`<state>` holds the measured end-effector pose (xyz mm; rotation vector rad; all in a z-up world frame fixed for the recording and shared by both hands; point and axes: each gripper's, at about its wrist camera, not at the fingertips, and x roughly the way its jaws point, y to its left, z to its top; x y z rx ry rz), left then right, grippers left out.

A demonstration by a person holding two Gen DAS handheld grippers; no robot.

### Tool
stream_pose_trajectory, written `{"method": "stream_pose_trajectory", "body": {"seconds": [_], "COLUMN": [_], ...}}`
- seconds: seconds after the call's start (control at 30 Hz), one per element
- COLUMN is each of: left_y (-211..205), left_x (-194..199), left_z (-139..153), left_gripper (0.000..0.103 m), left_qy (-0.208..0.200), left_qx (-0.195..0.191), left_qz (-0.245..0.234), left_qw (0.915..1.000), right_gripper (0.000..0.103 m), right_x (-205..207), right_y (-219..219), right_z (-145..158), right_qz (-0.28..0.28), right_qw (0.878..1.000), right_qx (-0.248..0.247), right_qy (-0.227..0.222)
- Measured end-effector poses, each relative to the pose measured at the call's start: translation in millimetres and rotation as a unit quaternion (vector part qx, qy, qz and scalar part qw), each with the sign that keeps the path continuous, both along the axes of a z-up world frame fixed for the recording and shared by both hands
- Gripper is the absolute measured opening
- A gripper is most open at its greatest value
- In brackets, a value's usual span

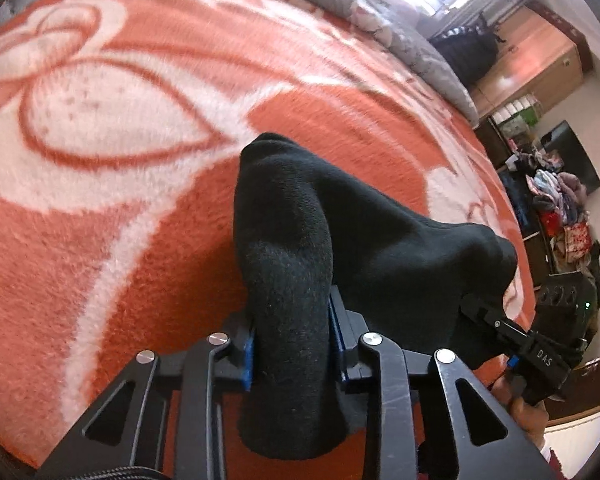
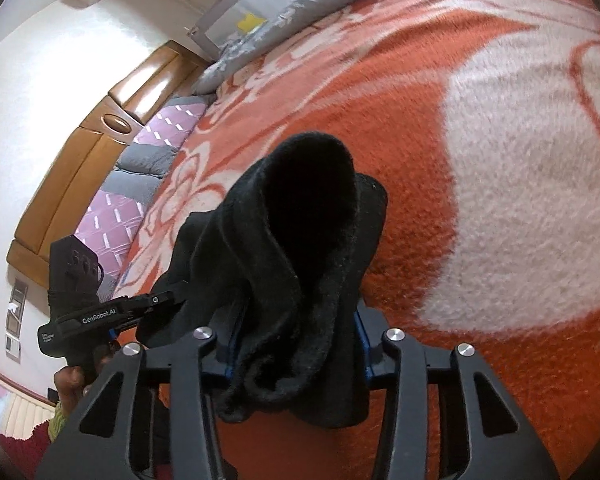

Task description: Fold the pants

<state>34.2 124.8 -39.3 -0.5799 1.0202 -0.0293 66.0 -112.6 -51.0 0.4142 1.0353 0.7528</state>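
Note:
The black pants (image 1: 300,240) hang bunched between both grippers above an orange and white flowered blanket (image 1: 120,160). My left gripper (image 1: 292,344) is shut on one thick fold of the pants. My right gripper (image 2: 296,344) is shut on another bunched fold of the pants (image 2: 300,232). In the left wrist view the right gripper (image 1: 484,312) shows at the lower right, its tip buried in the fabric. In the right wrist view the left gripper (image 2: 160,300) shows at the lower left, also at the fabric's edge. The fingertips are hidden by cloth.
The blanket (image 2: 500,200) covers the bed. A grey flowered quilt (image 1: 400,28) lies along the far edge. A wooden headboard (image 2: 100,132) and purple pillows (image 2: 116,216) are at the left. A cluttered shelf with clothes (image 1: 552,192) stands beyond the bed.

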Motion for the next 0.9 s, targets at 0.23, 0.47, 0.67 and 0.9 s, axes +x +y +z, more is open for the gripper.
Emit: {"method": "stream_pose_trajectory", "body": {"seconds": [0.23,0.47,0.67,0.9], "left_y": [-12,-18,-12,8], "left_x": [4,26,59,77], "left_z": [46,68,54,24], "left_gripper": [0.027,0.027,0.027,0.027], "left_qy": [-0.040,-0.056,-0.041,-0.014], "left_qx": [0.008,0.030,0.040,0.052], "left_qz": [-0.009,-0.009,0.002,0.020], "left_qw": [0.9991,0.9979,0.9983,0.9983], "right_gripper": [0.044,0.044,0.044,0.044], "right_x": [12,46,89,121], "right_y": [-8,-4,13,35], "right_z": [34,52,46,18], "right_qz": [-0.004,0.006,0.021,0.047], "right_qw": [0.999,0.999,0.998,0.998], "right_qx": [0.013,-0.002,-0.029,-0.036], "right_qy": [-0.029,-0.049,-0.046,-0.028]}}
